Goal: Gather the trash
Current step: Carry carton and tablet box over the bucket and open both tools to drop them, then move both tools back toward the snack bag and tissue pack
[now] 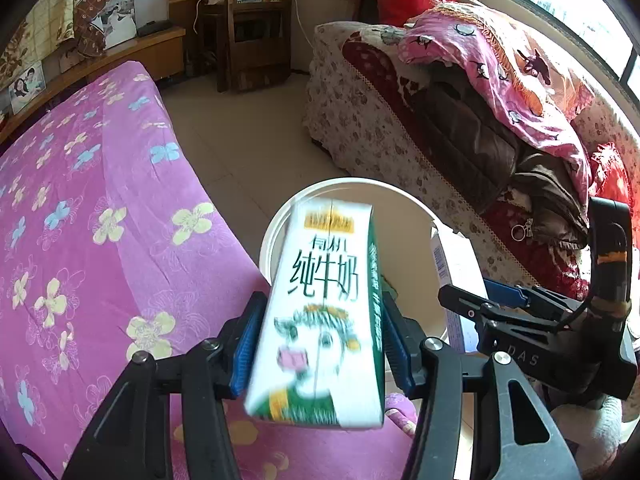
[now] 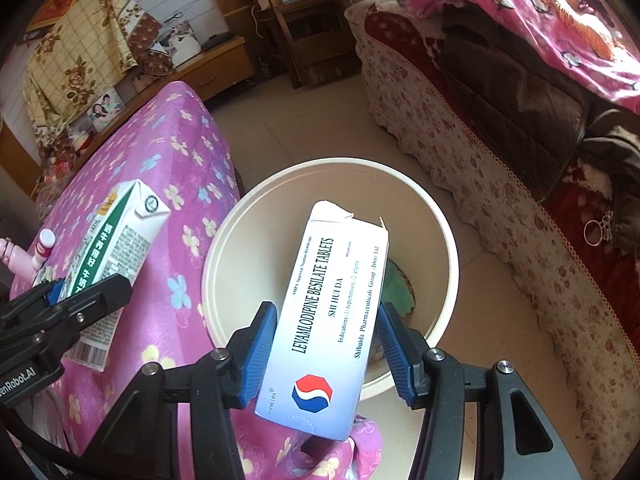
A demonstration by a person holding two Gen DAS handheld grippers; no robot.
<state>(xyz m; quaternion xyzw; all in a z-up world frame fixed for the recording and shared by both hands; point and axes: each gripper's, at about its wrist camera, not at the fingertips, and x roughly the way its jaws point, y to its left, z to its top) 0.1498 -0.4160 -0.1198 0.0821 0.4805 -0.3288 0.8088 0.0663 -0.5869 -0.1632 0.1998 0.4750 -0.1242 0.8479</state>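
My left gripper (image 1: 320,340) is shut on a white and green milk carton (image 1: 320,320) and holds it above the near rim of a white bucket (image 1: 276,232). My right gripper (image 2: 326,344) is shut on a white tablet box (image 2: 328,320), held over the bucket (image 2: 224,248), which stands on the floor. Green trash (image 2: 396,284) lies inside the bucket. In the right wrist view the left gripper (image 2: 60,300) and its milk carton (image 2: 116,248) show at the left. In the left wrist view the right gripper (image 1: 500,304) and its box (image 1: 452,264) show at the right.
A table under a pink flowered cloth (image 1: 80,220) stands left of the bucket. A small bottle (image 2: 43,246) and a pink object (image 2: 16,260) sit on it. A sofa with blankets and clothes (image 1: 480,120) stands to the right, a wooden shelf (image 1: 248,20) at the back.
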